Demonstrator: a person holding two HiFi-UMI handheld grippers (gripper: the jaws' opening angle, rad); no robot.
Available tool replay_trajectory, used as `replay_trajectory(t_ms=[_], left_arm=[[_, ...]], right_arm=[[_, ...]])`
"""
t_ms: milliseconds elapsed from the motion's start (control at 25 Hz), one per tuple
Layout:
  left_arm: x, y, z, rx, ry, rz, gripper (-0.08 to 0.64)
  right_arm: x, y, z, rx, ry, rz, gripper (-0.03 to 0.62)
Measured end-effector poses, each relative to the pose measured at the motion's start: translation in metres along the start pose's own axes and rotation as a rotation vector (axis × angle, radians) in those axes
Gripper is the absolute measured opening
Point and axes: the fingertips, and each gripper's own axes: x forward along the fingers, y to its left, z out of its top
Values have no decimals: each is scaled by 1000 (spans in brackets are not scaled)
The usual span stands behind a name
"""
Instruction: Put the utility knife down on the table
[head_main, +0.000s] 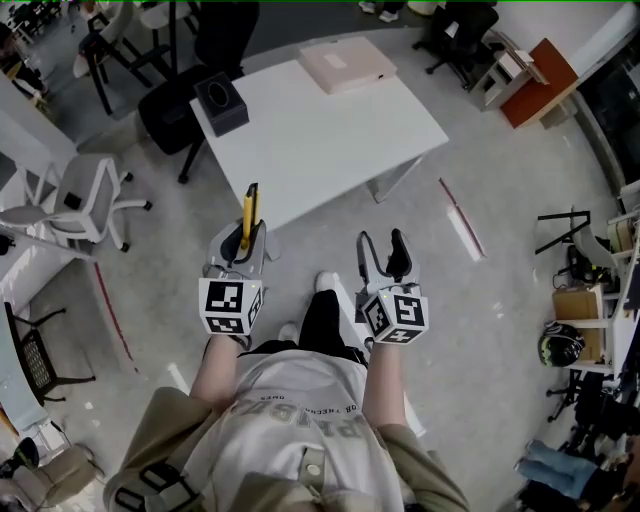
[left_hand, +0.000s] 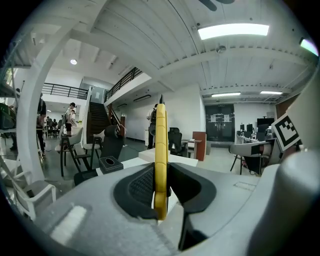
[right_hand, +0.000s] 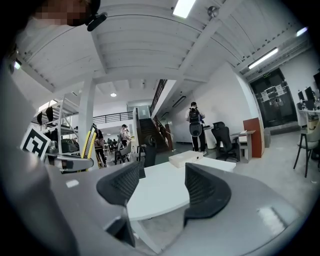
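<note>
Left claw (left_hand: 161, 175) clamps the yellow utility knife (left_hand: 160, 132); right claw (right_hand: 159, 186) gapes empty; black box (head_main: 221, 103) sits on table (head_main: 320, 140).

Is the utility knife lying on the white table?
No, the utility knife is clamped between the pads of the left gripper and does not rest on the white table.

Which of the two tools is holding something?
The left tool, clamped on the yellow utility knife; the right tool stands open and empty.
</note>
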Motion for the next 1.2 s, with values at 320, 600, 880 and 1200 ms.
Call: replay_trajectory(t_ms=[320,600,880,1200], left_arm=[[56,5,15,-1,-3,30,78],[110,9,38,-3,-10,80,78],[151,6,54,-9,-13,138,78],[171,-4,49,-25,-3,195,78]], right_arm=[[56,-30,12,9,7,38,270],[118,-61,32,4,19,103,270],[167,-87,53,-6,13,186,270],[193,-102,42,-12,62,286,270]])
